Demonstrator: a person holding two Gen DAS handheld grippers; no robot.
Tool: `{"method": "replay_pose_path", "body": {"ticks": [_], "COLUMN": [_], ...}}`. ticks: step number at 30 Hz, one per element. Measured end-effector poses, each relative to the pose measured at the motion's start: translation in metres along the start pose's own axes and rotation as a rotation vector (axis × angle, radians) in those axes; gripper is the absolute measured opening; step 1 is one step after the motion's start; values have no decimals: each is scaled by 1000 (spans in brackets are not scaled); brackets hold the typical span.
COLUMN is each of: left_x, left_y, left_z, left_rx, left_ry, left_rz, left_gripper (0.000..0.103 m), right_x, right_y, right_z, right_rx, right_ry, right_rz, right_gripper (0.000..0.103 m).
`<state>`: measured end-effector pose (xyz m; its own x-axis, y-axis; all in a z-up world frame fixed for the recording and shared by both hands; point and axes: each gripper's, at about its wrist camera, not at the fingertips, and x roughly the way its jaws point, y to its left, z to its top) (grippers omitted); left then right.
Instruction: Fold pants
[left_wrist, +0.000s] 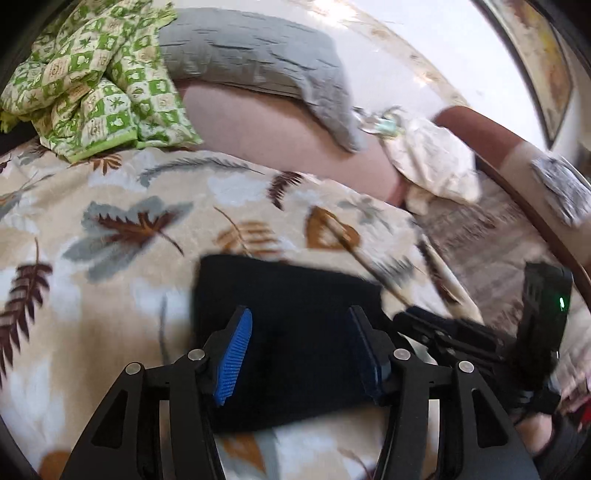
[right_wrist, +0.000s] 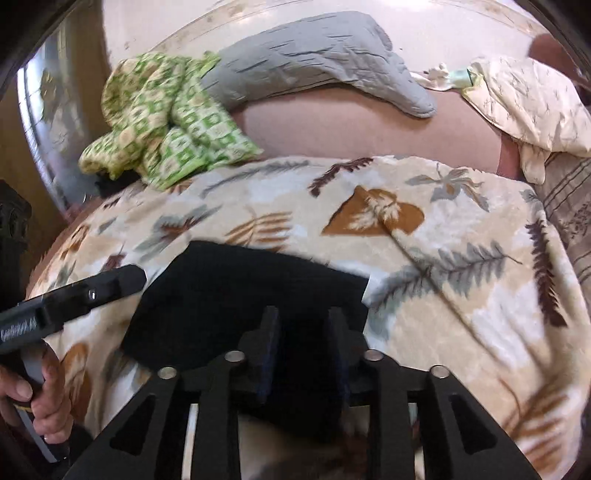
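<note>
Pants (left_wrist: 291, 325) lie folded into a compact dark rectangle on the leaf-print blanket (left_wrist: 110, 221) that covers the bed, close in front of both of my tools. In the left wrist view the long axis of the bundle runs side to side across the frame, slightly tilted, with the far edge dropping toward the right. In the right wrist view (right_wrist: 236, 295) the same bundle reads as a wide block whose far edge slopes down to the right, ending in a corner near the fern print. Fabric is too dark and blurred for me to pick out waistband or cuffs, so I cannot tell which end points where.

Left tool (left_wrist: 301, 349): fingers spread wide, blue pads (left_wrist: 234, 360) well apart, nothing between them; the pants lie under the gap. Right tool (right_wrist: 301, 352): fingers parted to a moderate gap over the near edge of the pants; I cannot tell whether they touch the cloth, and nothing is clamped.

In the right wrist view the left tool (right_wrist: 110, 284) enters from the left edge, tip at the pants' left corner, with the person's left hand (right_wrist: 40, 398) on its handle.

Farther back: green checked quilt (left_wrist: 96, 81) bunched up, grey pillow (left_wrist: 266, 55) beside it, cream patterned cloth (right_wrist: 524, 107) on the right.
</note>
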<state>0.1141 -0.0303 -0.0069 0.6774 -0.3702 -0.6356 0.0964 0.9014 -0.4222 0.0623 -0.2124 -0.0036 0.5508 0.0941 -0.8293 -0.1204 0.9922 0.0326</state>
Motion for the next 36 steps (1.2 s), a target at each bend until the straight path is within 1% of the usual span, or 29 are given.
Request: {"method": "replay_pose_path", "body": {"ticks": [1,2,3,4,5,6,7,8,9,10,11,13,14,16,18,21,24,25,26,27,28,29,30,31,32,33,34,36], "left_x": [0,3,15,26,33,30,30,30,28,29,28,31,33,38,46,47,41,39,34,25,15,-2,-13,-23,-36,-42,-46,-50], "left_y": [-1,0,3,7,10,9,10,13,16,17,19,22,24,24,20,19,22,23,22,20,17,12,9,6,3,1,1,3], "left_z": [-12,-19,-29,-34,-35,-32,-30,-30,-31,-31,-31,-29,-31,-32,-32,-34,-36,-34,-32,-32,-33,-35,-37,-41,-48,-55,-63,-76], "left_rx": [-4,-6,-12,-24,-31,-24,-28,-43,-60,-67,-78,-90,-94,-92,-65,-84,-113,-117,-107,-87,-68,-43,-34,-28,-24,-24,-27,-34], "left_ry": [20,35,81,129,152,136,140,147,136,132,127,122,120,113,113,94,67,75,72,45,10,-42,-68,-85,-92,-85,-61,-21], "left_rz": [-4,-3,6,20,23,13,-1,-26,-49,-56,-72,-116,-127,-134,-124,-108,-151,-158,-149,-121,-92,-51,-31,-14,17,38,69,101], "left_gripper": [54,54,54,53,53,56,62,64,65,66,68,84,88,97,102,102,102,99,97,89,89,89,90,91,92,95,99,100], "right_x": [6,21,30,29,30,32,33,34,36,37,37,36,36,36,38,38,34,28,19,9,-3,-19,-27,-40,-46,-55,-59,-65], "right_y": [3,6,7,8,7,1,-8,-16,-26,-30,-33,-31,-30,-31,-33,-30,-25,-22,-19,-15,-11,-4,0,7,12,18,22,29], "right_z": [-5,-15,-21,-24,-27,-30,-31,-33,-36,-38,-39,-38,-38,-39,-39,-38,-36,-34,-33,-32,-32,-33,-34,-36,-38,-42,-46,-55], "right_rx": [-8,-27,-35,-36,-26,26,76,123,172,194,203,194,188,195,199,182,153,141,141,146,148,145,139,123,112,99,95,84], "right_ry": [32,104,118,75,70,79,81,89,101,103,101,100,100,102,103,102,87,74,60,42,20,-13,-32,-58,-67,-78,-81,-88], "right_rz": [-3,-35,-58,-75,-102,-95,-67,-49,-33,-16,-6,-13,-22,-24,-20,-41,-74,-94,-110,-121,-131,-140,-148,-175,-197,-227,-247,-279], "right_gripper": [34,35,37,41,52,57,60,68,74,79,79,80,81,83,83,84,84,84,80,78,78,79,80,80,81,81,81,81]}}
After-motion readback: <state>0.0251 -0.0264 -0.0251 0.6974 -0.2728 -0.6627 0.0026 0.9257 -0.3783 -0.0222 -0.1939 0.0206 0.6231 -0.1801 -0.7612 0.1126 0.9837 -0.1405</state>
